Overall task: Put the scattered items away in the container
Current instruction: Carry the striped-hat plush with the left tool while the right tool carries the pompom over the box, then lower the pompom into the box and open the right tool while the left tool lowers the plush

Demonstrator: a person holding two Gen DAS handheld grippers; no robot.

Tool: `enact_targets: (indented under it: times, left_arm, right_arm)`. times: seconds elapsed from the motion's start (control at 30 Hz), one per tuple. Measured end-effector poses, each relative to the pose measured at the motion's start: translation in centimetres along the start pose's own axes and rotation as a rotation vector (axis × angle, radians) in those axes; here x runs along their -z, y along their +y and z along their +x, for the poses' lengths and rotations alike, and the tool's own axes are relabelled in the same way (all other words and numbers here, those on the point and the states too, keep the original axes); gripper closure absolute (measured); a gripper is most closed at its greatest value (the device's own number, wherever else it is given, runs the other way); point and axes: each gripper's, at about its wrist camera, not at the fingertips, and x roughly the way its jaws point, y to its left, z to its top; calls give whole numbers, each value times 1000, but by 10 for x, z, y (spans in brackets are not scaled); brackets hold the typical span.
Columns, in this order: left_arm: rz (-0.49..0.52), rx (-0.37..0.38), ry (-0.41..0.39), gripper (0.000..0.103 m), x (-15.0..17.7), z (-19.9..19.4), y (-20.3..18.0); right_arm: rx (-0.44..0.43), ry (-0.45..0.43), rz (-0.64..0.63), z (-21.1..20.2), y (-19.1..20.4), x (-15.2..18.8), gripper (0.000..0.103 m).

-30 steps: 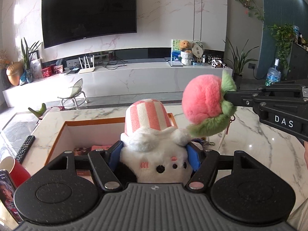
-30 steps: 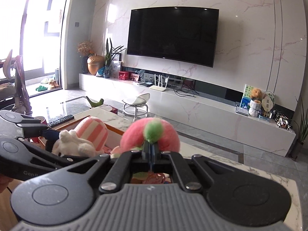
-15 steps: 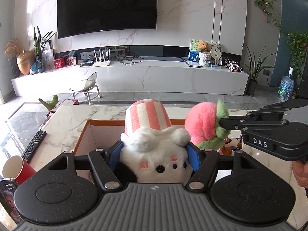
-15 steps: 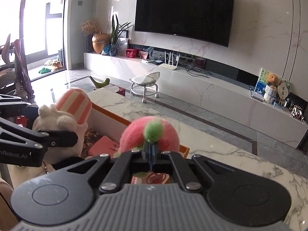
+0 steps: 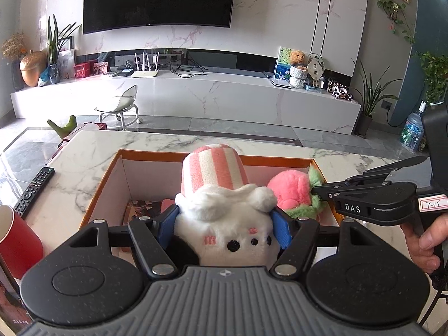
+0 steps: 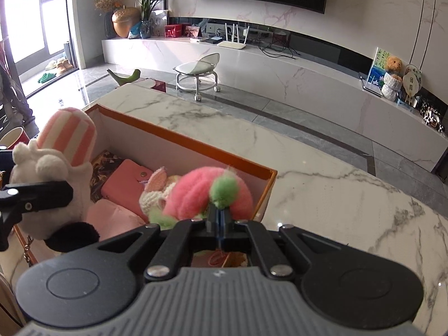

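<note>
Two plush toys between gripper fingers

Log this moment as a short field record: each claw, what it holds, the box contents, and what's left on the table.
left claw: shut on white plush, over the box
right claw: shut on pink peach plush, at the box's right end
box: open, orange-rimmed
inside: pink wallet, knitted toy
on table: remote, red cup

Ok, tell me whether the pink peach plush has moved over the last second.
Yes. In the left wrist view the pink peach plush has dropped from above the orange-rimmed box, beside its far rim, to inside the right end, held by the right hand-held gripper.
</note>
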Motion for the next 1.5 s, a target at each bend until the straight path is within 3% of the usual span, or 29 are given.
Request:
enact_targets:
  times: [0.2, 0.63, 0.8, 1.07, 1.5]
  left_arm:
    - [13, 27, 18, 23, -1, 7, -1]
    - [0, 120, 70, 23, -3, 22, -21]
    - [20, 125, 34, 23, -20, 23, -29]
    - [93, 115, 55, 23, -32, 30, -51]
    - [88, 134, 323, 23, 12, 65, -58]
  right_arm:
    - [17, -27, 15, -8, -7, 0, 91]
    - [-10, -81, 93, -41, -25, 7, 91]
    - [-14, -99, 131, -50, -33, 11, 90]
    - [-12, -114, 189, -54, -52, 20, 90]
    - [-18, -73, 270, -44, -70, 45, 89]
